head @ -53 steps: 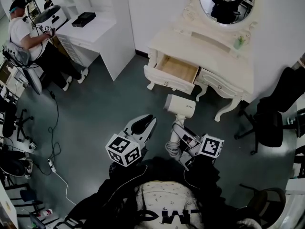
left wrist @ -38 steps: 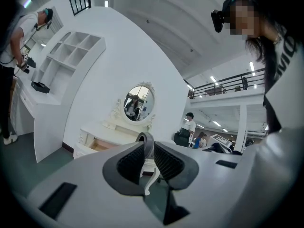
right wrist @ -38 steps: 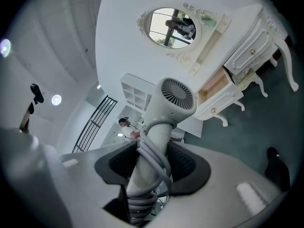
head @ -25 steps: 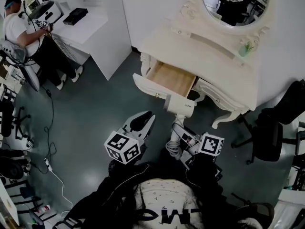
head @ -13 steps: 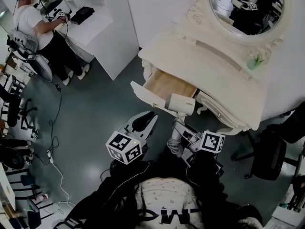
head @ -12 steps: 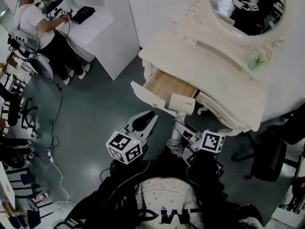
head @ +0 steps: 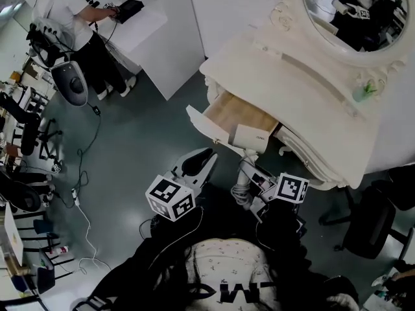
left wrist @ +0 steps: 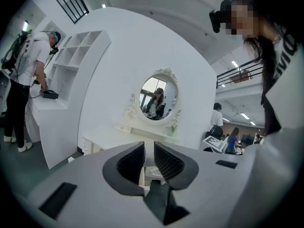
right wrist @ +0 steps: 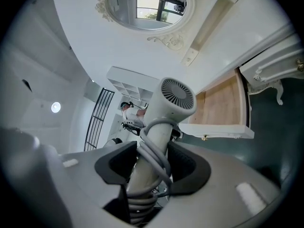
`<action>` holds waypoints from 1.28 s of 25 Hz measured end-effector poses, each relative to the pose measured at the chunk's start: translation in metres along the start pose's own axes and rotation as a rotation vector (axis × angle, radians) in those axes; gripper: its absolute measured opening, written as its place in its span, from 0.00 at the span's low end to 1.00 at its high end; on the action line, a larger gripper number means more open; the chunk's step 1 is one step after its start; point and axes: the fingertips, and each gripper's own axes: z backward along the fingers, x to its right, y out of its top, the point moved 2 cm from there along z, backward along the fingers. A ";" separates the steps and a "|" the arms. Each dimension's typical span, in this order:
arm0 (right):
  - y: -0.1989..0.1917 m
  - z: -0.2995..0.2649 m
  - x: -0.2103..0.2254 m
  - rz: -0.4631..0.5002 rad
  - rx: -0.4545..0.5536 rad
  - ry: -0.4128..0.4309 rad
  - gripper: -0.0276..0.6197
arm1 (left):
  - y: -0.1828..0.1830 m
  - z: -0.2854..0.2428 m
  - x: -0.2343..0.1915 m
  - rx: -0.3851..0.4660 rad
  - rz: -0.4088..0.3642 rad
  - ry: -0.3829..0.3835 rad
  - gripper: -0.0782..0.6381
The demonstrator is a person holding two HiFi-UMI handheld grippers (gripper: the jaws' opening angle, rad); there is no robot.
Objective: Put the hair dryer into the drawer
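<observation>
The white hair dryer (head: 251, 137) has its cord wound round the handle, and my right gripper (head: 245, 185) is shut on that handle. Its head hangs over the front right corner of the open drawer (head: 228, 111) of the white dressing table (head: 305, 102). In the right gripper view the hair dryer (right wrist: 176, 99) points its grille back at the camera between the jaws of the right gripper (right wrist: 153, 160), with the wooden drawer (right wrist: 221, 106) bottom beyond. My left gripper (head: 205, 159) hovers left of the dryer, its jaws almost together and nothing in them. The left gripper (left wrist: 148, 158) faces the table's oval mirror (left wrist: 158, 98).
A person (head: 65, 11) works at a white desk (head: 139, 28) at the upper left. A standing fan (head: 71, 83), cables (head: 81, 199) and black chairs (head: 13, 193) line the left floor. Another black chair (head: 363, 229) stands at the right, by the dressing table.
The dressing table and open drawer have drawn nearer. Both grippers moved toward it, and the hair dryer's head now reaches over the drawer's front edge. The grip is unchanged.
</observation>
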 end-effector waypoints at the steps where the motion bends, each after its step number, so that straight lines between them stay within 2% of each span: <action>1: 0.000 -0.002 -0.001 0.011 -0.004 0.014 0.37 | -0.001 0.001 -0.001 -0.002 0.003 0.006 0.19; 3: 0.000 -0.004 0.000 0.014 -0.011 0.020 0.37 | -0.003 0.000 -0.003 -0.009 0.006 0.009 0.19; 7: -0.002 -0.007 0.016 -0.046 -0.023 -0.034 0.37 | -0.003 -0.009 -0.007 -0.016 0.008 -0.008 0.19; 13: 0.017 -0.025 0.035 -0.081 -0.023 -0.060 0.37 | 0.008 -0.030 -0.029 -0.015 0.008 -0.020 0.19; 18: 0.022 -0.028 0.058 -0.154 -0.034 -0.197 0.37 | 0.013 -0.040 -0.044 -0.031 0.018 -0.032 0.19; 25: 0.043 -0.063 0.085 -0.161 -0.071 -0.135 0.37 | 0.014 -0.062 -0.067 -0.063 0.033 -0.055 0.19; 32: 0.057 -0.090 0.128 -0.216 -0.144 -0.184 0.37 | 0.010 -0.073 -0.082 -0.080 0.046 -0.080 0.19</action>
